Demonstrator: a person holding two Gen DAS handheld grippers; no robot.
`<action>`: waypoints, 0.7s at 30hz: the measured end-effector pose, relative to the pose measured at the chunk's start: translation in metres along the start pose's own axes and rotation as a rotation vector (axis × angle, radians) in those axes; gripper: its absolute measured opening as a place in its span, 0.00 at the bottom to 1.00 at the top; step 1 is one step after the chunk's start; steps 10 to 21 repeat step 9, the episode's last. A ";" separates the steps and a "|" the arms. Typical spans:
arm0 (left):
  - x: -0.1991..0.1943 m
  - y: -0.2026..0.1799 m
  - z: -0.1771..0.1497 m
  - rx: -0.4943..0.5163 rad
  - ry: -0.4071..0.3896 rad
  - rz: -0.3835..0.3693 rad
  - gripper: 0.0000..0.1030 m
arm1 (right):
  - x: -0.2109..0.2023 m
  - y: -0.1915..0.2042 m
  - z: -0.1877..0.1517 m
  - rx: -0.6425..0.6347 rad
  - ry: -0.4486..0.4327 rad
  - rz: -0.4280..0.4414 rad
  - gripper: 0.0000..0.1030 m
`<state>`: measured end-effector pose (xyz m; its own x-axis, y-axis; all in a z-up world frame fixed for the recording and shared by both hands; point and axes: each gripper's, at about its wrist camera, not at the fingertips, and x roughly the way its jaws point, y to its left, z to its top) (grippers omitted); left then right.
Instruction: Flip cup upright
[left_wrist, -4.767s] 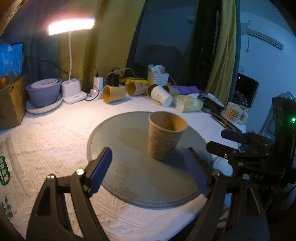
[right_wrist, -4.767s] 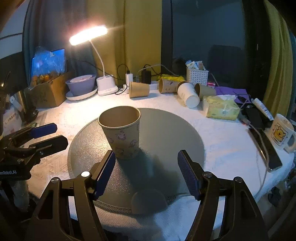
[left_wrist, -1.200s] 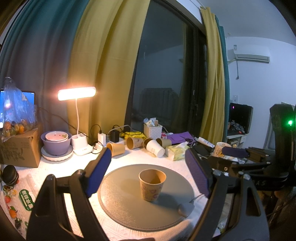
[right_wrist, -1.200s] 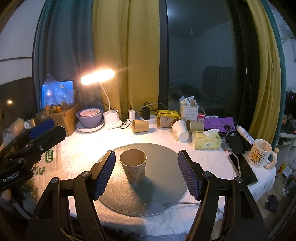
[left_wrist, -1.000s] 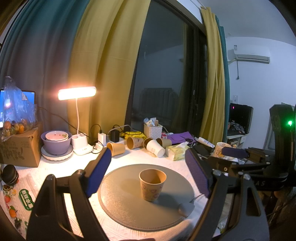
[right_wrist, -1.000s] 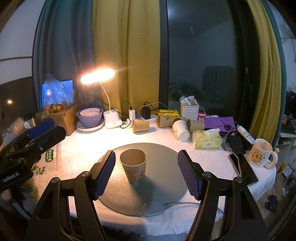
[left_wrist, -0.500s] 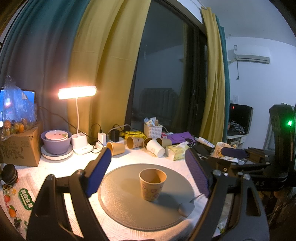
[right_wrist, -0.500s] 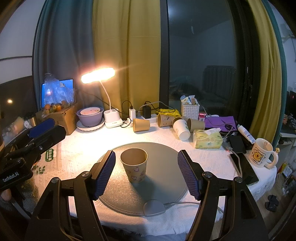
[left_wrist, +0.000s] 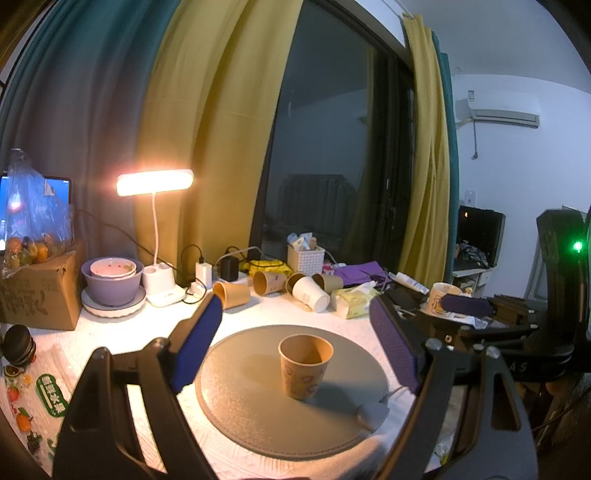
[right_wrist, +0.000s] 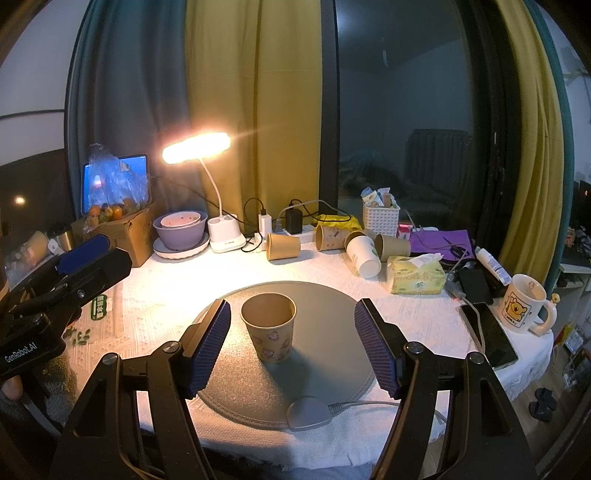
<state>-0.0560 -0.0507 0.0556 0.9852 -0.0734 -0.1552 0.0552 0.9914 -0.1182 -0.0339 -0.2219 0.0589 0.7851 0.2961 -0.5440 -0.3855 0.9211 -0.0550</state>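
One paper cup (right_wrist: 269, 327) stands on the round grey mat (right_wrist: 325, 373) in the middle of the tabletop (right_wrist: 417, 314), mouth up and base down, so its long axis is already vertical; judged from that, the flip looks done and nothing calls for another grasp. Both tongs are spread wide and hold nothing. From the right tongs (right_wrist: 293, 347) the cup lies straight ahead and a little left of centre, nearer the left pad than the right. From the left tongs (left_wrist: 299, 349) it also lies ahead, roughly midway between the pads, though it looks smaller and farther off. My guess is the right hand is the nearer one. Neither pair touches the cup, and both sit well back from it. Several other cups (right_wrist: 282, 246) lie on their sides near the lamp (right_wrist: 197, 147), well apart from the mat
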 end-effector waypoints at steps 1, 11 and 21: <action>0.000 -0.001 -0.001 -0.001 0.000 0.000 0.81 | 0.000 -0.001 0.001 0.000 -0.001 0.000 0.71; -0.006 -0.006 -0.004 0.026 -0.019 -0.010 0.81 | 0.000 0.003 -0.003 -0.005 0.001 0.001 0.71; -0.006 -0.006 -0.004 0.026 -0.019 -0.010 0.81 | 0.000 0.003 -0.003 -0.005 0.001 0.001 0.71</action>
